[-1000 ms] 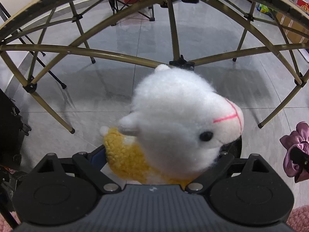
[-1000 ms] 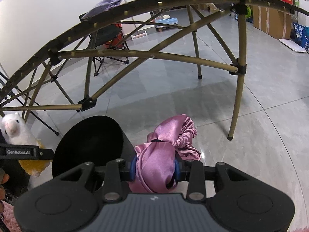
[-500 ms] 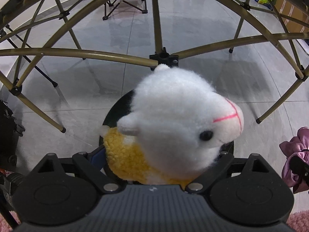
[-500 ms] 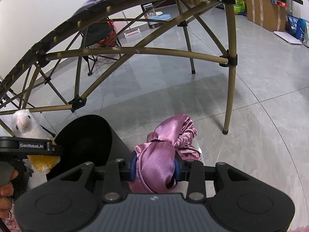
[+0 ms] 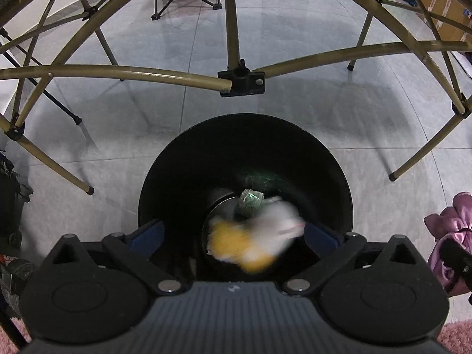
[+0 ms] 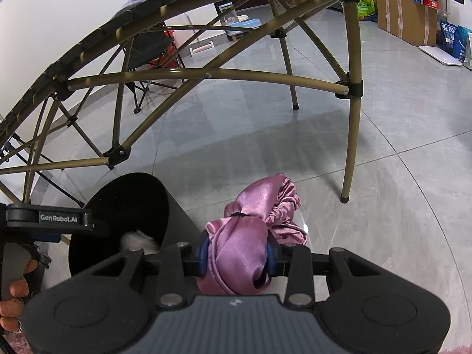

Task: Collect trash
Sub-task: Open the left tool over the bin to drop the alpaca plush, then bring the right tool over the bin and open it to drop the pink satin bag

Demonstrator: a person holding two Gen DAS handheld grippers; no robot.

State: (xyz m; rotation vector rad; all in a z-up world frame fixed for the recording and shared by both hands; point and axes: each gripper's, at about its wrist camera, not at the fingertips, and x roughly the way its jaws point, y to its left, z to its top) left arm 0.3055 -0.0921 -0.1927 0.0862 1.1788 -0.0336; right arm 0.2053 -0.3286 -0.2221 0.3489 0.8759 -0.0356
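**Now a plush toy is seen inside the bin, cloth is gripped beside it**

Directly above the black bin (image 5: 244, 159) the left gripper (image 5: 233, 233) is held with its jaws spread wide; they have just been opening, and nothing is pressed between them. The white and yellow plush toy (image 5: 253, 236) is seen blurred within the bin's mouth, apart from both pads. Crumpled green wrapping (image 5: 250, 200) lies at the bottom. The right gripper (image 6: 236, 258) is clamped on a pink satin cloth (image 6: 244, 242), just beside the bin, over the grey tiled floor (image 6: 368, 177).
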